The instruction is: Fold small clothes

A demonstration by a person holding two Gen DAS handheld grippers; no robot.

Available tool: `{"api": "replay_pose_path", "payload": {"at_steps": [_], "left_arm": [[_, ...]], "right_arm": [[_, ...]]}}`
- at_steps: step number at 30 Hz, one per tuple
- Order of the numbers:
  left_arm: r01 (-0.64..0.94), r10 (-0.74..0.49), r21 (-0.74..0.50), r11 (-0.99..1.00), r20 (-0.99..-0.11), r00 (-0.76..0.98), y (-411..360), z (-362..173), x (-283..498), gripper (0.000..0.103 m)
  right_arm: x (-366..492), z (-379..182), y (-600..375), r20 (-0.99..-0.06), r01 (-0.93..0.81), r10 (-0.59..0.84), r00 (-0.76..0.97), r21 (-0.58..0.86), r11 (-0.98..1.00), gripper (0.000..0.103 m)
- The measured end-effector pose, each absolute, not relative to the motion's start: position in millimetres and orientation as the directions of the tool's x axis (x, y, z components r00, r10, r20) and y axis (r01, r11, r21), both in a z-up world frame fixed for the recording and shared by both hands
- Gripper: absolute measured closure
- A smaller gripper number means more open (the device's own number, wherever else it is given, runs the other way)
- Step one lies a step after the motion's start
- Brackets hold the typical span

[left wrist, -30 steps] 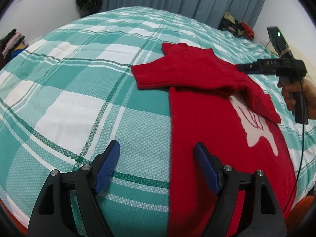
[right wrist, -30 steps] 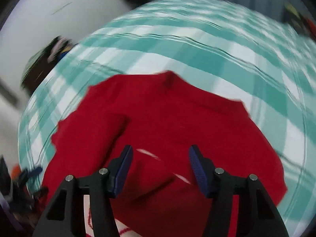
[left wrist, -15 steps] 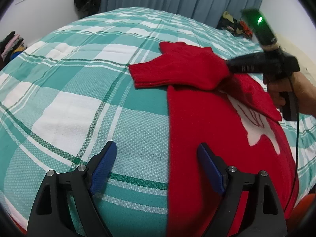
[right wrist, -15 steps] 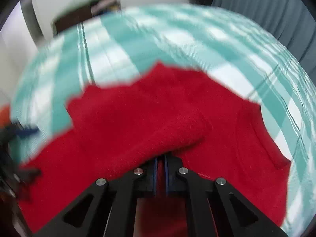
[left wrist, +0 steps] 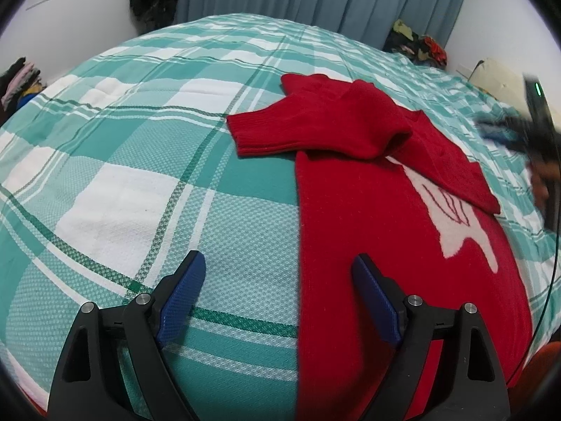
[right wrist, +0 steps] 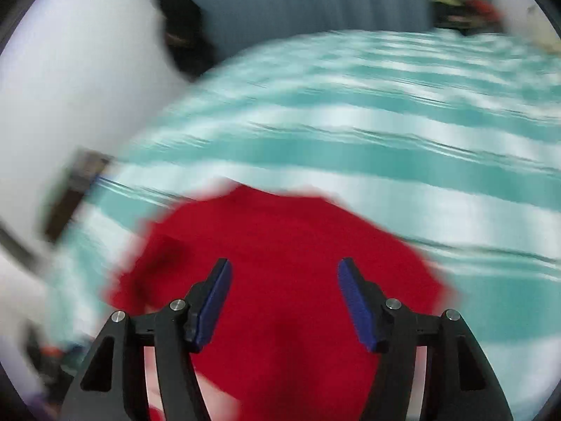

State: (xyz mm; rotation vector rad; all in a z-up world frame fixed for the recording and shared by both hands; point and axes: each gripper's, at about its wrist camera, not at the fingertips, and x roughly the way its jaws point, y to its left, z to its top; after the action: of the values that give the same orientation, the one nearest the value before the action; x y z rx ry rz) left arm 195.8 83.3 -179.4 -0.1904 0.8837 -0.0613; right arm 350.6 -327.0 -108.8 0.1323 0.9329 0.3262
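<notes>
On the bed [left wrist: 105, 189], with its teal-and-white check cover, there's a small red sweater [left wrist: 368, 210] lying flat, body running lengthwise away from the left wrist camera, hem end nearest and collar end farthest. One sleeve is already folded across the chest, and the other sleeve [left wrist: 301, 129] sticks out sideways toward the open bedspread.

The relation that matters for the next move, I'd say: that loose sleeve lies well ahead of the left gripper [left wrist: 277, 287] and roughly straight out in front of it, its long axis crossways to the body. The left gripper looks like the nearer one to fold it in. Its jaws are spread wide with nothing in them. They straddle the sweater's long left edge, one blue pad over bare bedspread, the other over red knit. No telling whether they're touching the fabric.

The right gripper [right wrist: 284, 298] has its jaws parted and empty too. They've just been opening, with nothing between them in the wrist view, only red knit underneath. That view is badly smeared, so I can't say which part of the sweater it's over. In the left view it's a dark blur at the far right edge, off the sweater's right side, so it looks farther from the loose sleeve.
</notes>
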Motion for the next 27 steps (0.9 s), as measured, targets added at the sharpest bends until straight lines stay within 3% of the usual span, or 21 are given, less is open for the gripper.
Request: {"api": "replay_pose_path", "payload": {"at_steps": [1,3,5,6,8,9,13,17,21,27], "left_arm": [[-0.025,-0.130,-0.188,0.982,-0.762,0.635,82.9,-179.7,195.7,0.015],[-0.024,-0.120,-0.175,0.984,-0.762,0.636,80.6,-180.7,195.9,0.015],[-0.024,-0.109,-0.161,0.987,-0.765,0.635,78.6,-180.9,196.1,0.014],[-0.024,-0.109,-0.160,0.987,-0.766,0.634,78.8,-180.6,196.0,0.014],[-0.023,-0.115,-0.166,0.986,-0.769,0.629,80.6,-179.8,195.1,0.014],[-0.021,-0.115,-0.164,0.986,-0.769,0.629,81.4,-179.5,193.7,0.014],[-0.018,-0.112,-0.160,0.987,-0.766,0.633,81.3,-182.1,192.3,0.012],[-0.026,-0.104,-0.156,0.987,-0.764,0.637,79.0,-181.8,192.1,0.010],[-0.039,-0.115,-0.181,0.983,-0.761,0.639,85.4,-180.0,186.9,0.010],[-0.028,-0.112,-0.168,0.985,-0.760,0.640,85.0,-179.6,180.7,0.010]], "right_arm": [[339.7,-115.7,-341.1,-0.782,-0.219,0.323,0.533,0.242,0.945,0.041],[320.7,-125.4,-348.7,-0.750,-0.283,0.452,0.483,0.355,0.891,0.046],[300.5,-142.8,-346.6,-0.719,-0.352,0.544,0.432,0.420,0.836,0.057],[294.8,-162.6,-346.5,-0.768,-0.343,0.500,0.401,0.380,0.859,0.060],[291.5,-200.7,-355.7,-0.875,-0.271,0.362,0.321,0.281,0.921,0.083],[285.4,-196.5,-364.2,-0.859,-0.251,0.352,0.371,0.272,0.929,0.084],[272.0,-154.5,-334.3,-0.859,-0.252,0.152,0.488,0.027,0.967,0.068],[258.6,-107.6,-226.0,-0.799,-0.510,0.245,0.550,-0.089,0.855,0.058],[235.3,-112.5,-79.3,-0.795,-0.768,0.358,0.490,-0.200,0.609,0.058],[268.0,-170.4,56.3,-0.817,-0.808,0.273,0.508,-0.342,0.480,0.061]]}}
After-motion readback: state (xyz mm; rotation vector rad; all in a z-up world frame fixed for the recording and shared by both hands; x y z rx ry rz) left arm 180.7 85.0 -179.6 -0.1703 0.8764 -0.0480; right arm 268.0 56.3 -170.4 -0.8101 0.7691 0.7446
